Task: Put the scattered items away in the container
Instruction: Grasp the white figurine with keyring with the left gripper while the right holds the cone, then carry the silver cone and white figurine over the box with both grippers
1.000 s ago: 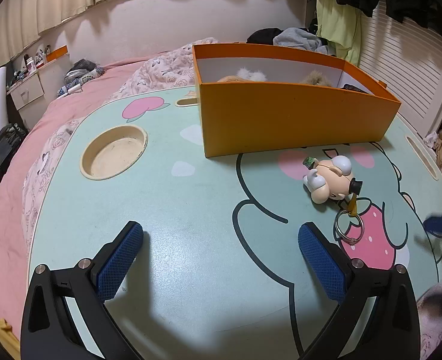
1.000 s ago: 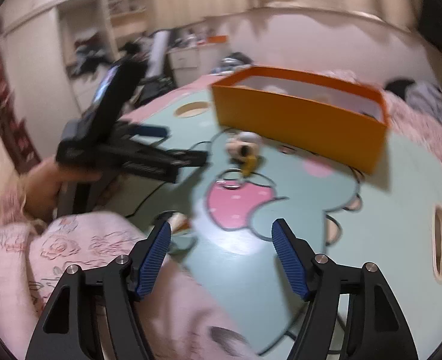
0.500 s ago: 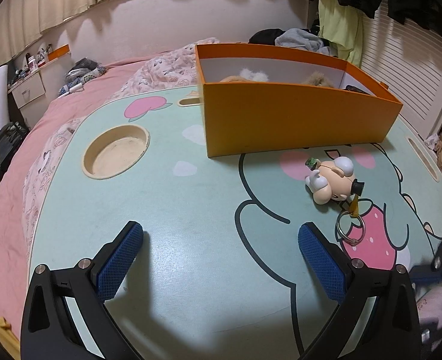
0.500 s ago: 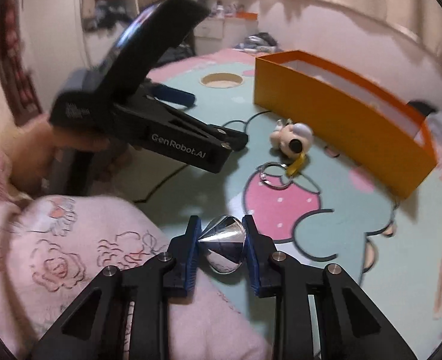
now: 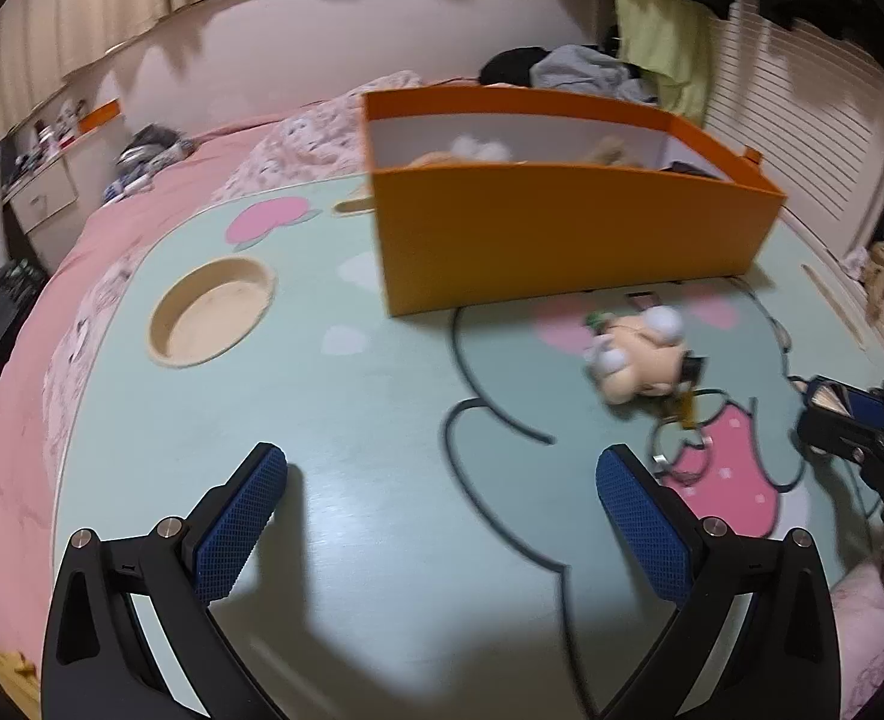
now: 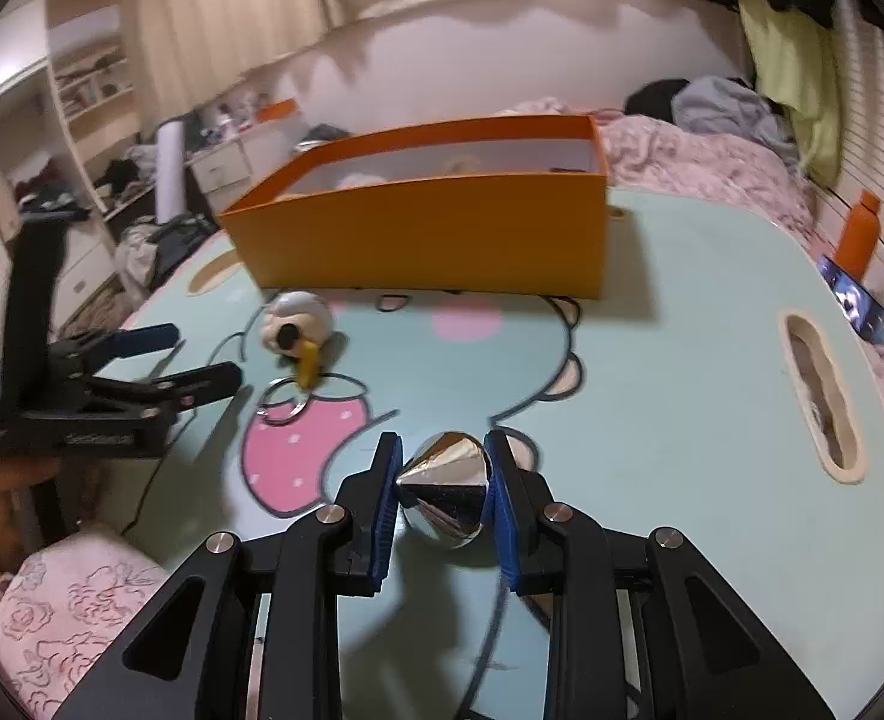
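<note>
on mint cartoon table atop pink bed: orange box; right gripper clamps silver cone; left gripper wide, empty

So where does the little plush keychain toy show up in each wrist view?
Left wrist view: the plush toy lies right of centre on the table, in front of the orange box.
Right wrist view: the toy lies left of centre, near the box's left front corner.
Shared landmark: the pink strawberry print beside its key ring.
</note>
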